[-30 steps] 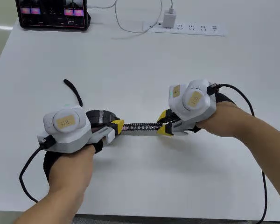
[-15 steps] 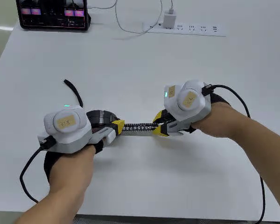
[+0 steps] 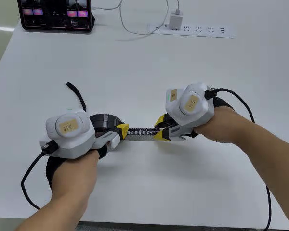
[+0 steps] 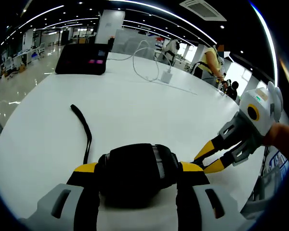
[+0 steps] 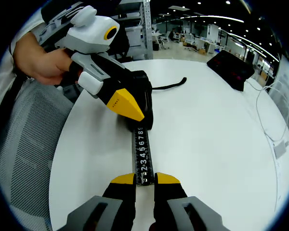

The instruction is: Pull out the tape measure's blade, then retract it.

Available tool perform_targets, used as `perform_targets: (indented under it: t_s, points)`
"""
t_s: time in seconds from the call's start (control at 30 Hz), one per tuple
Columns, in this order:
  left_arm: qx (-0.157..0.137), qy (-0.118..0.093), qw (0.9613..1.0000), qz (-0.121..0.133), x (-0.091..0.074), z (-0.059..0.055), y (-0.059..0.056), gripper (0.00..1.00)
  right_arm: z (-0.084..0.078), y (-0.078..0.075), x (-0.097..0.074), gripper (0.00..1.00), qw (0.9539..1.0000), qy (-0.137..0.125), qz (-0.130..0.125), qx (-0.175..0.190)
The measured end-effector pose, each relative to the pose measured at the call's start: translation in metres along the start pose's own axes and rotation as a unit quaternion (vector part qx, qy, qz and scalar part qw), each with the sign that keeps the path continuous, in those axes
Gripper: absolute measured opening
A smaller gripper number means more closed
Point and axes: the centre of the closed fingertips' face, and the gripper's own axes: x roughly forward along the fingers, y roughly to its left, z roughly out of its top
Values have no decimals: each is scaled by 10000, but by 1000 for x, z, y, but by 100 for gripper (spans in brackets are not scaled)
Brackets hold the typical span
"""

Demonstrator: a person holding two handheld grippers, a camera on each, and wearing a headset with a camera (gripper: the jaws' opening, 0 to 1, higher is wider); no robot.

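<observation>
The black tape measure case (image 3: pixel 105 122) (image 4: pixel 135 171) (image 5: pixel 140 98) lies on the white table, and my left gripper (image 3: pixel 116 131) (image 4: pixel 137 168) is shut on it. A black wrist strap (image 3: pixel 75 94) (image 4: pixel 84 127) trails from the case. A short length of numbered blade (image 3: pixel 140 131) (image 5: pixel 141 156) runs from the case to my right gripper (image 3: pixel 160 132) (image 5: pixel 144 179), which is shut on the blade's end. In the left gripper view the right gripper (image 4: pixel 209 158) reaches in from the right with yellow tips.
A dark tablet (image 3: pixel 55 13) (image 4: pixel 83 58) stands at the table's far left. A white power strip (image 3: pixel 195 30) with a plugged charger (image 3: pixel 175 20) and cable lies at the far edge. A mesh chair (image 5: pixel 24 159) sits beside the table.
My right gripper has moved left toward the case, and the exposed blade between the two grippers has grown shorter. The left gripper and case have stayed put.
</observation>
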Motion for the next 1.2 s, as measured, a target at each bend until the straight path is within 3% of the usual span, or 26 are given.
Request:
perform_targets:
  t_s: [1.2]
  points:
    - [-66,-15,10000,-60,0,0,1,60,22,3,19,9,9998,-158,85,13]
